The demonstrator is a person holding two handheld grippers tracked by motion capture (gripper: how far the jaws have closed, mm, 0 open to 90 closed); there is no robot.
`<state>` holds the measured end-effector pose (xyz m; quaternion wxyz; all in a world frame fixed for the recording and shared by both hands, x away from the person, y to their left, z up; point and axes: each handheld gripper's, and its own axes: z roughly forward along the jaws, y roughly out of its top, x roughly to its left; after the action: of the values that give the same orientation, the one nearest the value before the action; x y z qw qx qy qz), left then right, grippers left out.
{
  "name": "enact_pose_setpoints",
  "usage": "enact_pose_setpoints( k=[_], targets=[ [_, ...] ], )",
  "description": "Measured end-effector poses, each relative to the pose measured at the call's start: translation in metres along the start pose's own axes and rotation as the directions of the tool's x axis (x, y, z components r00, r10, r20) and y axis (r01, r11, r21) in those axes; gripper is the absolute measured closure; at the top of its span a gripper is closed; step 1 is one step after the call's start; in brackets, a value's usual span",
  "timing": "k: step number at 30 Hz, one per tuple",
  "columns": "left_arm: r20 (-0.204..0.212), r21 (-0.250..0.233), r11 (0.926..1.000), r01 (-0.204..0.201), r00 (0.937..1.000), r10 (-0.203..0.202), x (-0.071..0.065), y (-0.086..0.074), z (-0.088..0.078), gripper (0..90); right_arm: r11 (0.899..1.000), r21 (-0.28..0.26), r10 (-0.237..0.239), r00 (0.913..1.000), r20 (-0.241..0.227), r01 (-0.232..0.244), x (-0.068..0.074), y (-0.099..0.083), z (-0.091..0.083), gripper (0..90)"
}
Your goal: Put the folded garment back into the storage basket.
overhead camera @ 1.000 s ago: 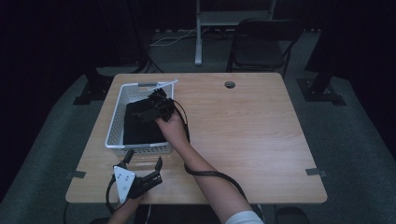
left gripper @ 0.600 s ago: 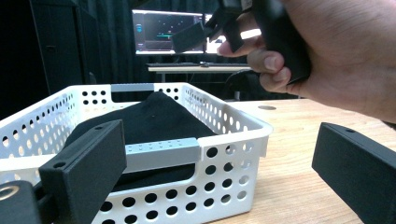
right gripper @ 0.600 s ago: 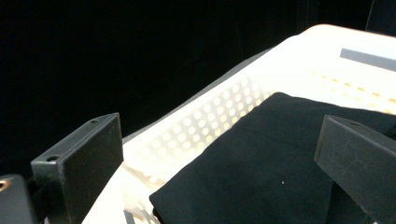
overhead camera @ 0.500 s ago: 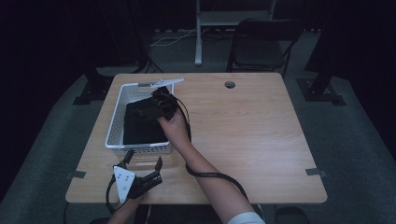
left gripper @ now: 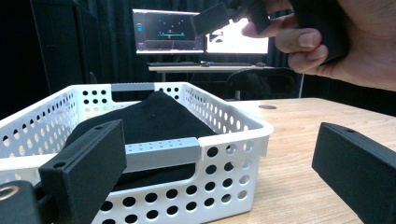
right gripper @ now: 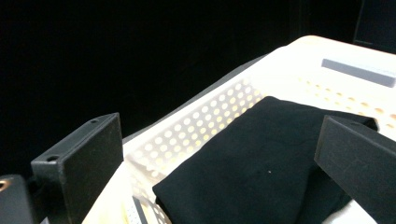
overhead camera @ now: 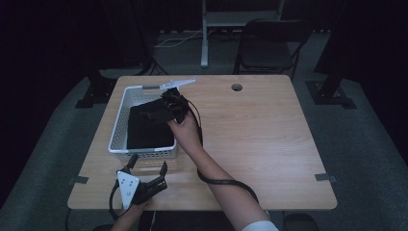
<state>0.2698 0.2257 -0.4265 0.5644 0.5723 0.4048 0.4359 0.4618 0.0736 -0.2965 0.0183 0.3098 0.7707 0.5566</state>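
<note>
A folded black cloth [overhead camera: 149, 127] is seen lying inside the white basket [overhead camera: 119, 126], filling most of its floor, with a soft hump at the middle in the left gripper view. The right gripper [overhead camera: 156, 114] is held over the cloth, inside the basket's rim, with its jaws spread wide and nothing between them. A good grasp would probably be made by lowering the jaws onto a raised fold rather than the flat middle, so that several layers are caught, and by keeping clear of the basket's walls. The cloth looks matte, limp and likely to sag or unfold when lifted. The basket is rigid plastic, perforated with round holes, with grey handle strips at its ends. In front of the basket, on the pale wood-grain table [overhead camera: 269, 139], the left gripper [overhead camera: 146, 168] rests, its jaws likewise spread and empty.
</note>
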Motion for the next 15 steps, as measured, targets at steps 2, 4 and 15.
enact_pose_setpoints(
  k=[2, 4, 15],
  targets=[
    [-0.001, -0.001, 1.0000, 0.001, 1.0000, -0.001, 0.000, 0.000, 0.000, 4.3, 1.000, -0.006, -0.005, 1.0000, 0.002, 0.005, 0.000, 0.000, -0.004, 1.4],
    [-0.001, -0.001, 1.0000, 0.001, 1.0000, -0.001, 0.000, 0.000, 0.000, 4.3, 1.000, -0.010, -0.004, 1.0000, 0.006, 0.004, -0.001, 0.000, -0.008, 1.4],
    [-0.003, -0.002, 1.0000, 0.003, 1.0000, -0.003, 0.000, 0.000, 0.000, 4.3, 1.000, -0.015, -0.019, 0.9990, 0.041, 0.019, -0.005, -0.001, -0.036, 1.4]
  ],
)
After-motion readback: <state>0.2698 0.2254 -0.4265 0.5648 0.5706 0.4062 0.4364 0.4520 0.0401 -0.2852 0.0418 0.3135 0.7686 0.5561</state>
